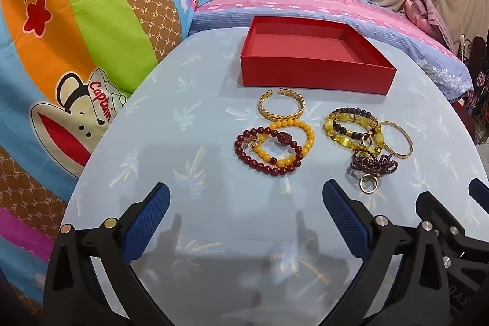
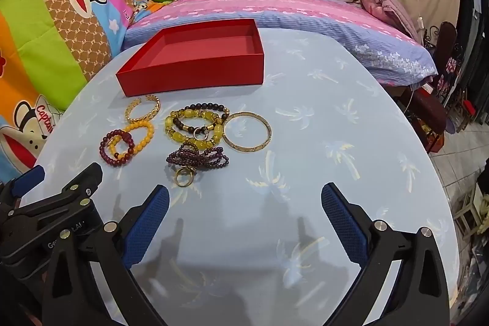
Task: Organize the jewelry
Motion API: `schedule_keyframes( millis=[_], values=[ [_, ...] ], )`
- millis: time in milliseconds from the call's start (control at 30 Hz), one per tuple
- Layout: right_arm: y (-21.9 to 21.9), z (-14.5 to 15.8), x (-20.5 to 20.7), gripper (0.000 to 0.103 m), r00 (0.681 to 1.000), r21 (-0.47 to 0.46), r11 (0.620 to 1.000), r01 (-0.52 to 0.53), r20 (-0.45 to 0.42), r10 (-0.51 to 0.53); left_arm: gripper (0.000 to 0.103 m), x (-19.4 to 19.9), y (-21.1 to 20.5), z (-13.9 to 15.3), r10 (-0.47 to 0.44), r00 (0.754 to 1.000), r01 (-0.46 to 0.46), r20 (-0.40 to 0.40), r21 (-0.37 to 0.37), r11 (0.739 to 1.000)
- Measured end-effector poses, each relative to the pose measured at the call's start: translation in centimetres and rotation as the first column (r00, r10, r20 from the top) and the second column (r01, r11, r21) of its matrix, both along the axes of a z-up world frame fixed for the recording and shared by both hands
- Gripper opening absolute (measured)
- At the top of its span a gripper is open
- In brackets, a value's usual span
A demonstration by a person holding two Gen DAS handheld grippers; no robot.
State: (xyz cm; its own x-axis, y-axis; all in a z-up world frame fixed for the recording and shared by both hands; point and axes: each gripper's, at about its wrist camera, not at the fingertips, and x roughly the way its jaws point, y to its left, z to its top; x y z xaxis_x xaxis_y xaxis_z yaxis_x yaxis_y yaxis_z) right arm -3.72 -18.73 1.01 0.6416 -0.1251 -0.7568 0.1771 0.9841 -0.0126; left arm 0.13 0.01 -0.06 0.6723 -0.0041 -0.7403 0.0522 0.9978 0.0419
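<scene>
An empty red box (image 1: 311,75) (image 2: 195,77) sits at the far side of the round table. In front of it lie a gold leaf cuff (image 1: 281,105) (image 2: 142,108), a dark red bead bracelet (image 1: 269,167) (image 2: 117,162) overlapping a yellow bead bracelet (image 1: 308,142) (image 2: 143,139), a yellow and black bead bracelet pile (image 1: 354,127) (image 2: 195,124), a gold bangle (image 1: 400,155) (image 2: 247,132), a purple bead strand (image 1: 374,164) (image 2: 198,158) and a gold ring (image 1: 369,183) (image 2: 184,176). My left gripper (image 1: 246,200) and right gripper (image 2: 244,200) are open, empty, near the front edge.
The table (image 1: 189,173) (image 2: 336,173) has a light blue palm-print cloth. A bed with a pink and blue pillow (image 1: 290,5) lies behind, cartoon bedding (image 1: 76,35) to the left, chairs and clutter (image 2: 443,100) to the right.
</scene>
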Motion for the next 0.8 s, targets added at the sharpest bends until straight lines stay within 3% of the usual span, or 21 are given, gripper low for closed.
schedule_keyframes(
  millis=[800],
  values=[
    [0.37,-0.29,0.11,0.092,1.000,0.012,1.000,0.002,0.011,-0.002,0.094,-0.42,0.19,0.09,0.002,1.000,-0.002,0.012,0.007,1.000]
  ],
)
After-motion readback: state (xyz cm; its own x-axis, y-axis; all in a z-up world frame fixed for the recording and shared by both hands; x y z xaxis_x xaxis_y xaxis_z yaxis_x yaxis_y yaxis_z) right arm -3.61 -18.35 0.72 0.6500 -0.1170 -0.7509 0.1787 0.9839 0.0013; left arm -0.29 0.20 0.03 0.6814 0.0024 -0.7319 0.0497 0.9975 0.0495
